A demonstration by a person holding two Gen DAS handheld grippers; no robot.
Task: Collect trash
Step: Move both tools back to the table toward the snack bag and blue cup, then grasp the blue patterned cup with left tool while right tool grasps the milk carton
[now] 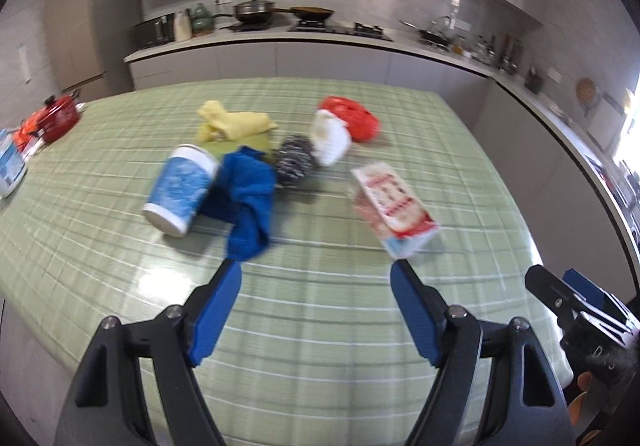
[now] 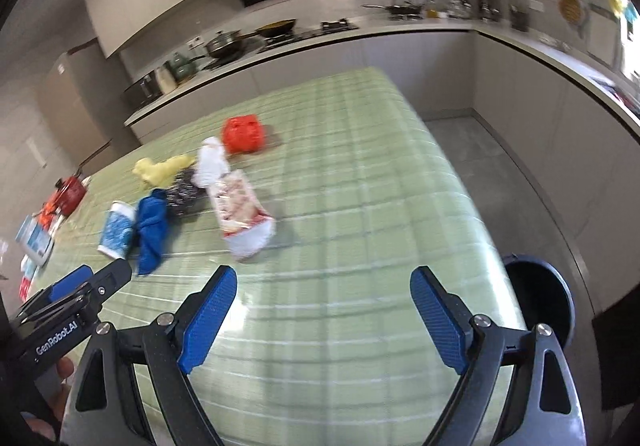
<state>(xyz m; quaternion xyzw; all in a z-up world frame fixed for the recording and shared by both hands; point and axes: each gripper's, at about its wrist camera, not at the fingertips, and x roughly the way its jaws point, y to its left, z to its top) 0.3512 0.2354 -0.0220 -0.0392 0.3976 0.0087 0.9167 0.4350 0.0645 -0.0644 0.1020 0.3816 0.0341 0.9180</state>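
Observation:
Trash lies in a cluster on the green checked tablecloth (image 1: 320,310): a blue-and-white paper cup (image 1: 181,188) on its side, a blue cloth (image 1: 248,202), a yellow cloth (image 1: 234,122), a dark scrubber ball (image 1: 294,161), a white crumpled bag (image 1: 330,138), a red plastic bag (image 1: 352,116) and a red-and-white carton (image 1: 394,206). My left gripper (image 1: 316,274) is open and empty, just short of the blue cloth and the carton. My right gripper (image 2: 324,282) is open and empty, near the carton (image 2: 244,212).
A dark round bin (image 2: 540,298) stands on the floor off the table's right edge. A red pot (image 1: 58,116) and packets (image 1: 10,166) sit at the table's left edge. Kitchen counters with pans run behind and to the right.

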